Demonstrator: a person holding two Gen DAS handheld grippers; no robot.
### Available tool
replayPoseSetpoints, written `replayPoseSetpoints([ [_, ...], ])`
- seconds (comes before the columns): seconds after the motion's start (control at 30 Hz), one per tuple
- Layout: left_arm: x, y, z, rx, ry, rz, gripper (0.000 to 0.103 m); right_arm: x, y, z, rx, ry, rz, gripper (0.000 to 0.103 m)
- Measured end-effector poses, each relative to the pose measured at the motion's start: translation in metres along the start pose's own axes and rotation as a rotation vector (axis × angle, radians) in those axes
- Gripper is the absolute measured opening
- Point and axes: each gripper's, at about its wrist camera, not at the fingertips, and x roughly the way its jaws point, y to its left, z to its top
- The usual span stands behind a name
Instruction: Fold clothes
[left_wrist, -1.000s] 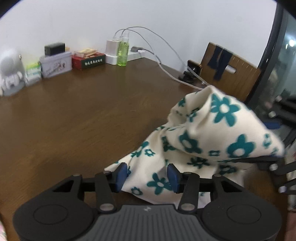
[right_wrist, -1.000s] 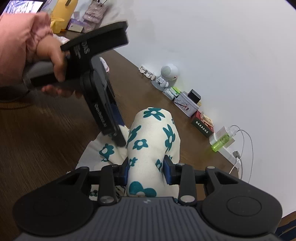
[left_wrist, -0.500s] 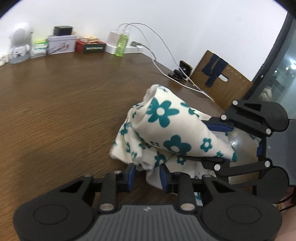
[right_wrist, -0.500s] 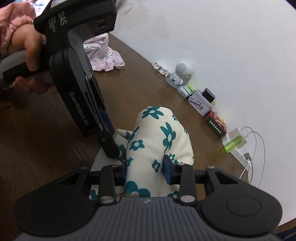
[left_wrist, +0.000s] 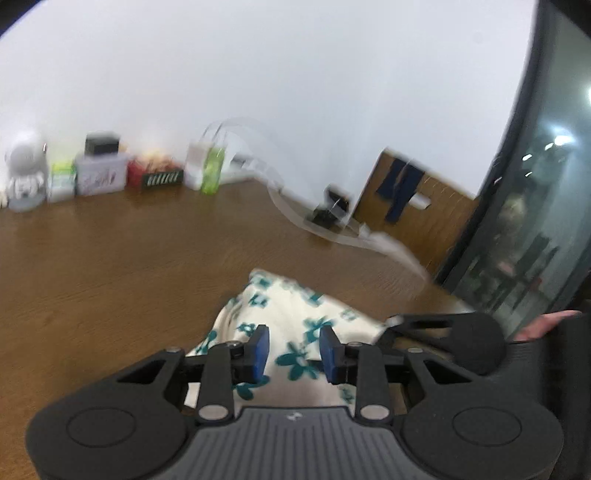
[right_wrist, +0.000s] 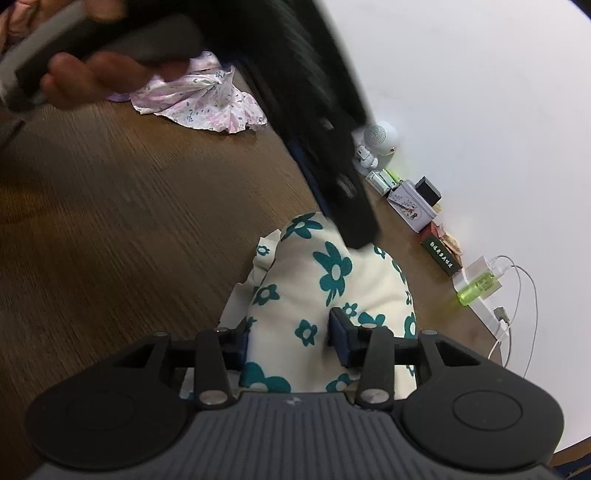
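Left wrist view: floral garment (left_wrist: 291, 317) lies bunched on the wooden table (left_wrist: 110, 266), well short of the green bottle (left_wrist: 211, 170) at the wall. It reads light, soft and floppy, so it won't hold shape; take it at a hem or corner, not the bulk. Left gripper (left_wrist: 293, 349) has its jaws apart with cloth between the pads, though I can't tell whether they touch it, so it reads as open. Versus 0.5 s ago the pads stand wider, the cloth heap is lower, and the frame is motion-blurred. Right wrist view: right gripper (right_wrist: 291, 339) is clamped on a thick fold of the same garment (right_wrist: 332, 273), on the near side of that green bottle (right_wrist: 476, 290). The left gripper's black body crosses the top of the frame, blurred, its tip at the cloth's far end. The second, pink floral garment (right_wrist: 199, 99) lies well away. Compared with 0.5 s ago the right grip looks unchanged; the left tool has swung higher and closer.
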Motion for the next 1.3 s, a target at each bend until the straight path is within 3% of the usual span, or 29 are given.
replayPoseSetpoints([
  [0.1, 0.016, 0.012, -0.004, -0.053, 0.049, 0.027, 0.030, -0.011, -0.008, -0.003, 0.070, -0.036, 0.076, 0.055],
  [0.2, 0.013, 0.022, -0.011, -0.086, 0.035, 0.010, 0.031, -0.031, -0.035, -0.011, 0.211, -0.071, 0.206, 0.056],
  [0.37, 0.012, 0.017, -0.014, -0.060, 0.022, 0.033, 0.032, -0.042, -0.096, -0.027, 0.423, -0.121, 0.187, 0.054],
  [0.43, 0.011, 0.013, -0.016, -0.049, 0.018, 0.047, 0.032, -0.041, -0.114, -0.033, 0.486, -0.126, 0.186, 0.047],
  [0.5, 0.012, 0.009, -0.017, -0.037, 0.014, 0.064, 0.032, -0.022, -0.116, -0.038, 0.481, -0.083, 0.208, 0.038],
  [0.63, 0.015, 0.000, -0.020, 0.006, 0.005, 0.102, 0.033, 0.003, -0.111, -0.050, 0.494, -0.019, 0.234, 0.036],
  [0.8, 0.019, -0.007, -0.024, 0.037, -0.006, 0.132, 0.033, 0.006, -0.110, -0.064, 0.580, -0.036, 0.242, 0.036],
  [0.97, 0.015, -0.010, -0.022, 0.044, -0.015, 0.148, 0.034, 0.002, -0.110, -0.064, 0.587, -0.047, 0.227, 0.036],
  [1.0, 0.012, -0.012, -0.022, 0.049, -0.020, 0.155, 0.037, 0.000, -0.111, -0.063, 0.593, -0.048, 0.226, 0.037],
  [1.03, 0.007, -0.015, -0.020, 0.049, -0.033, 0.162, 0.041, -0.003, -0.113, -0.063, 0.611, -0.055, 0.226, 0.042],
  [1.07, 0.001, -0.017, -0.019, 0.049, -0.045, 0.170, 0.053, -0.007, -0.115, -0.063, 0.641, -0.068, 0.226, 0.047],
  [1.1, -0.004, -0.019, -0.018, 0.048, -0.059, 0.176, 0.067, -0.011, -0.118, -0.064, 0.671, -0.081, 0.226, 0.066],
  [1.13, -0.011, -0.019, -0.017, 0.050, -0.081, 0.180, 0.076, -0.017, -0.121, -0.064, 0.701, -0.099, 0.229, 0.086],
  [1.2, -0.025, -0.021, -0.016, 0.052, -0.123, 0.188, 0.096, -0.032, -0.123, -0.064, 0.728, -0.136, 0.236, 0.097],
  [1.3, -0.041, -0.022, -0.014, 0.055, -0.156, 0.198, 0.102, -0.050, -0.122, -0.063, 0.752, -0.153, 0.226, 0.103],
])
